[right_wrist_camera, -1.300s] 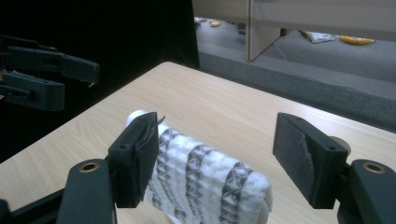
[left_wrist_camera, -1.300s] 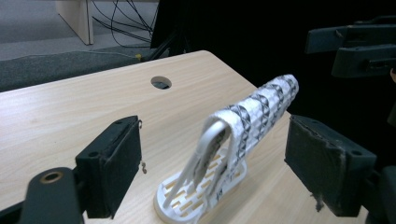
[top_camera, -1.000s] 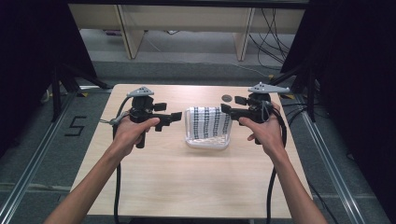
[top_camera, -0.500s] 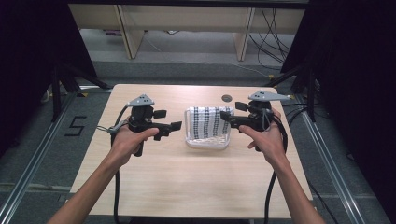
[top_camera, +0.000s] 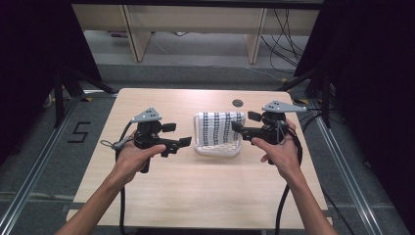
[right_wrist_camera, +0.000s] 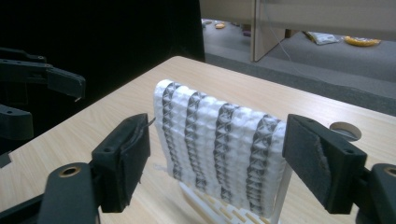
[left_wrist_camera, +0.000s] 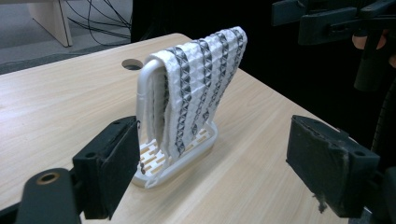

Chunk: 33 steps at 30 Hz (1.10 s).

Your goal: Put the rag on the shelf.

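Flanking a patterned cloth [top_camera: 219,128] draped over a white rack [top_camera: 218,148] mid-bench [top_camera: 205,196], the left hand-held gripper [top_camera: 185,142] and right hand-held gripper [top_camera: 236,127] are facing it, both wide and empty, the right's jaws having just been opening, apparently for grasping the cloth's opposite edges.

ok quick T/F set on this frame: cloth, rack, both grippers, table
1. The striped cloth hangs over a white rack. True.
2. The right gripper is clamped on the cloth. False: its jaws stand wide, having just been opening, pads clear of the cloth.
3. The left gripper is open. True.
4. The rack lies tipped on its side. False: it stands upright on the table.
5. A round hole sits in the table beyond the rack. True.
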### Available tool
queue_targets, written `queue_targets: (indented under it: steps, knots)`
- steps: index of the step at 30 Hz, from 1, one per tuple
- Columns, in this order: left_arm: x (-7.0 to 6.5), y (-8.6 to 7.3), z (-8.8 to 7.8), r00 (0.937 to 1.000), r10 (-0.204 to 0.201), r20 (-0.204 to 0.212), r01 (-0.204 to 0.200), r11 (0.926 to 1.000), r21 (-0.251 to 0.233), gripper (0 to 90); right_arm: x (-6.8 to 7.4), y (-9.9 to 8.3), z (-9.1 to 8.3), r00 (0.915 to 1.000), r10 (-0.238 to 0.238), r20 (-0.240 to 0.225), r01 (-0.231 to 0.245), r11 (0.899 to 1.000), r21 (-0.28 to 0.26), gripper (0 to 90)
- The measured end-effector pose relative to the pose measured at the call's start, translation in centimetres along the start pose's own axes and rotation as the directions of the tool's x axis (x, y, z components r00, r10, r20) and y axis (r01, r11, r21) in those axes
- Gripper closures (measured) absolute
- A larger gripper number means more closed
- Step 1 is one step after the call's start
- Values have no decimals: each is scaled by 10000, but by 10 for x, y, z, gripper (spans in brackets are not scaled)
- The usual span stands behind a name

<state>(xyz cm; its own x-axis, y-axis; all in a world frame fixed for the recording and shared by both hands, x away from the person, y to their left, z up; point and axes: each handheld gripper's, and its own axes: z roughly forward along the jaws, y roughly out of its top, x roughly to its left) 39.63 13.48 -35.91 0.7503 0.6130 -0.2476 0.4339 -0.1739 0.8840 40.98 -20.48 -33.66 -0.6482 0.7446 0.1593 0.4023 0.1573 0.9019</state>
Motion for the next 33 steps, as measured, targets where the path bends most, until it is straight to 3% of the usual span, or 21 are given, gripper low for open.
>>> queue_targets:
  steps: [4, 7, 13, 15, 17, 18, 24, 26, 28, 30, 33]
  knots:
    - [-4, -7, 0, 9998, -21, 185, 22, 10000, -57, 166, 3, -5, -3, 9999, 119, -64, -119, 9999, 3, 224]
    - [-7, -11, -2, 9997, -7, 241, 9, 10000, -80, 165, 5, -10, -5, 9997, -187, 130, 188, 9998, -18, 201]
    - [-12, -18, -4, 9993, 80, 359, -76, 9999, -111, 165, 9, -17, -10, 9999, -141, -2, 141, 9999, -62, 188]
    - [-14, -21, -5, 9996, 127, 259, -126, 9999, -36, 165, 10, -19, -12, 9995, -304, 60, 305, 9994, -170, 183]
    - [-16, -25, -5, 9995, 164, 272, -163, 9999, -39, 165, 13, -20, -13, 9999, -96, 60, 97, 9999, -112, 183]
    - [-17, -29, -6, 9993, 180, 321, -181, 9998, 5, 165, 13, -22, -14, 9996, -277, -15, 276, 9994, -227, 183]
    - [-20, -36, -6, 9990, 248, 372, -250, 9997, 54, 165, 19, -27, -16, 9997, -191, -149, 189, 9997, -131, 179]
    - [-21, -39, -7, 9990, 300, 332, -303, 9995, 65, 165, 19, -30, -16, 9992, -394, -119, 390, 9988, -313, 176]
    - [-21, -41, -8, 9990, 299, 334, -301, 9995, 57, 165, 23, -32, -17, 9997, -74, -217, 71, 9999, -135, 176]
    - [-21, -44, -8, 9990, 314, 310, -317, 9995, 78, 165, 22, -35, -17, 9992, -362, -151, 358, 9991, -208, 176]
    - [-21, -49, -7, 9992, 237, 315, -242, 9996, 138, 164, 23, -39, -16, 9993, -310, -204, 307, 9994, -181, 175]
